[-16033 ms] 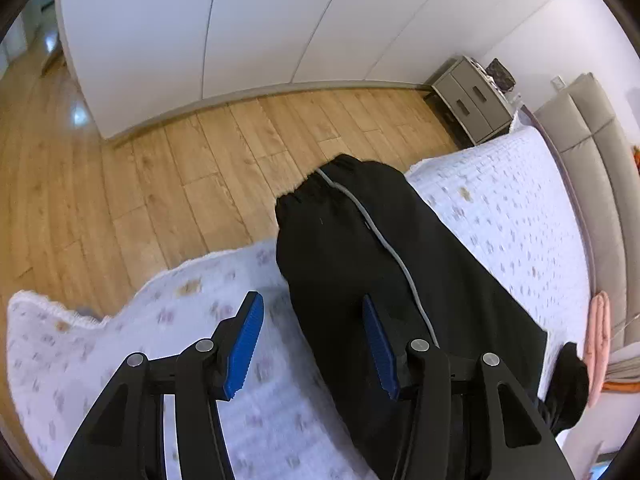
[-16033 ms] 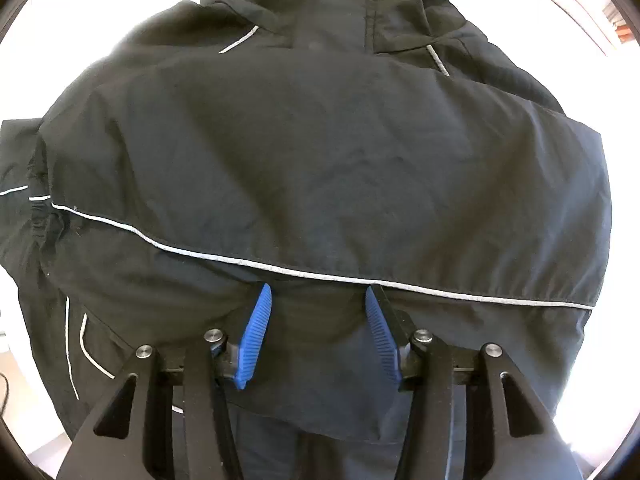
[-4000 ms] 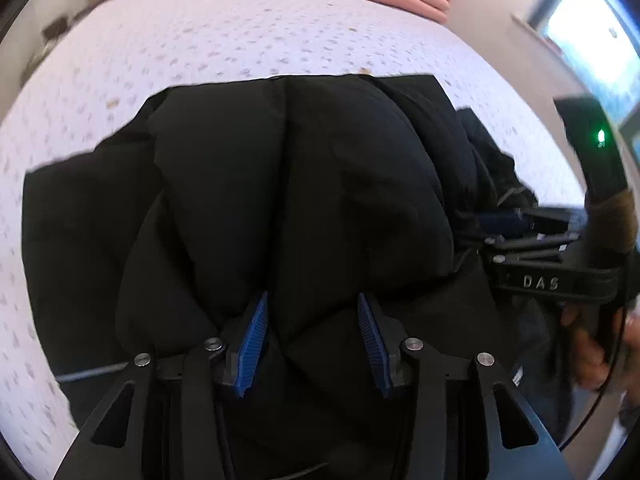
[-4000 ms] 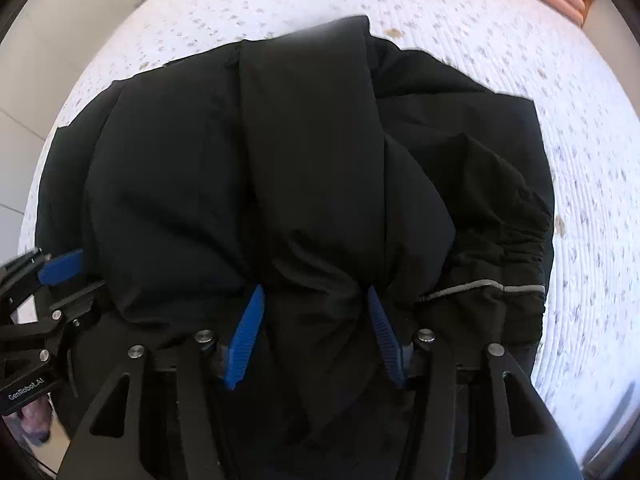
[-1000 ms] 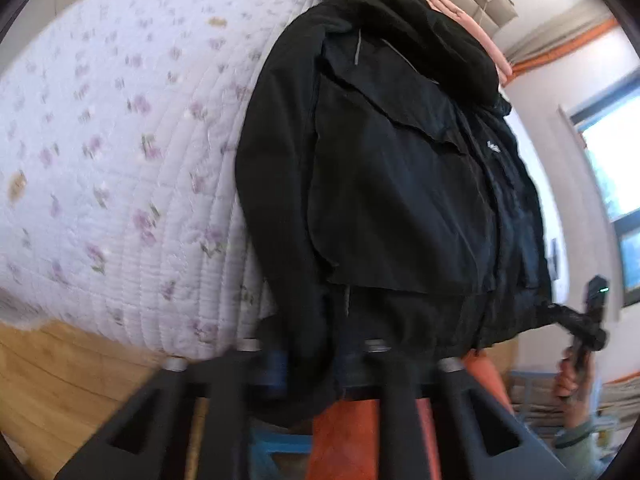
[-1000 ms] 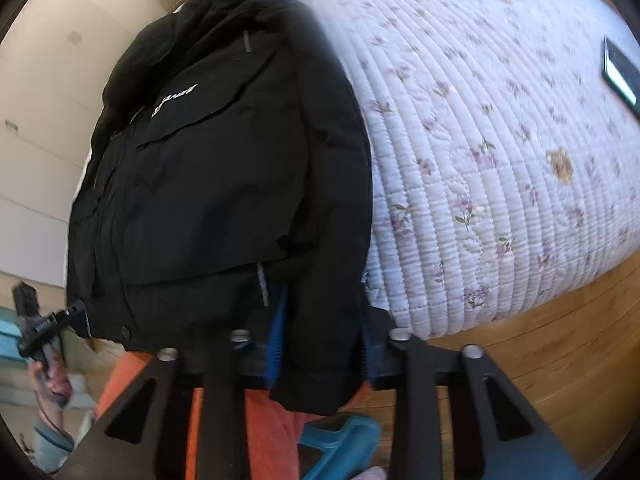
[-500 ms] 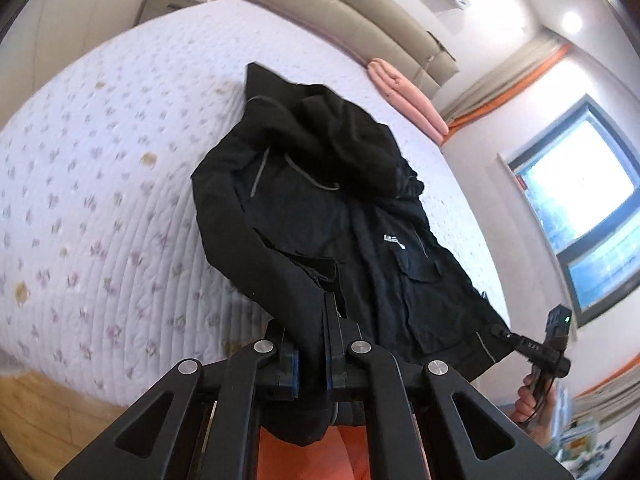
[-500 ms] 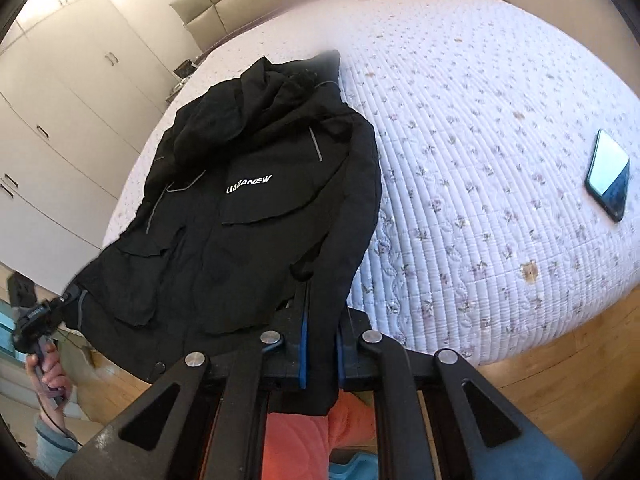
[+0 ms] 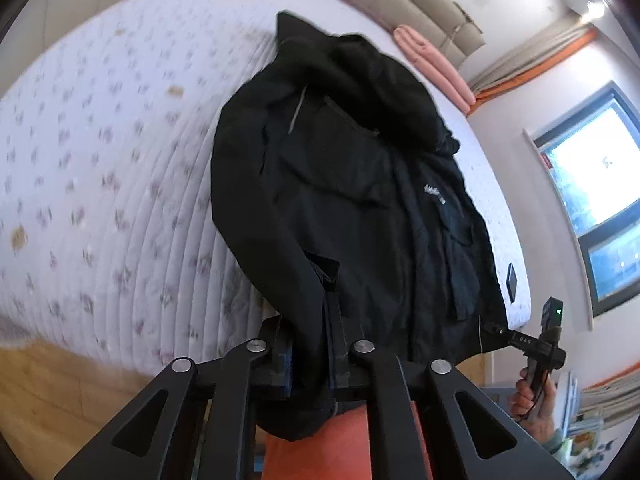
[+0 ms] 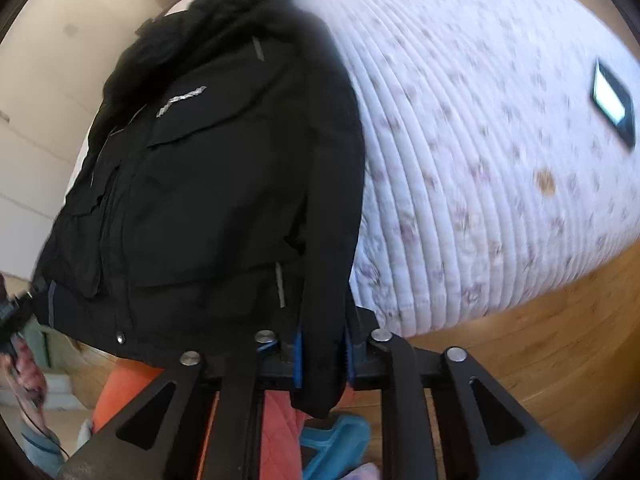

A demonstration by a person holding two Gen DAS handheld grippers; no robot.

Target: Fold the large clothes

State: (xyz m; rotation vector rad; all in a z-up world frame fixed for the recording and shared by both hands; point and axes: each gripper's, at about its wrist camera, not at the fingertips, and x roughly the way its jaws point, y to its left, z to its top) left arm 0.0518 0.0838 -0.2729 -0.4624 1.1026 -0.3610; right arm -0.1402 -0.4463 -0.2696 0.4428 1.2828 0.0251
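A black hooded jacket [image 9: 360, 200] lies front up on the quilted bed, hood at the far end, hem hanging toward me. My left gripper [image 9: 312, 364] grips the end of its left-hand sleeve; the jaws are opening slightly, with the cloth still pinched between the pads. In the right wrist view the jacket [image 10: 208, 180] fills the left half. My right gripper [image 10: 323, 356] clamps the other sleeve's cuff between its blue pads; its jaws are opening too. Each gripper shows in the other's view: the right gripper [image 9: 536, 344] in a hand, the left gripper [image 10: 12, 308] at the edge.
A floral quilt [image 9: 100, 160] covers the bed, with a dark phone [image 10: 614, 102] on it and folded pink bedding [image 9: 432, 64] by the headboard. Wood floor [image 10: 540, 340] runs along the bed's near edge. Orange trousers [image 9: 340, 440] and a blue slipper [image 10: 336, 444] are below the grippers.
Over the last second both views swung up and back toward the jacket, which now looks larger than half a second ago. Both pairs of pads stand slightly wider around the sleeves.
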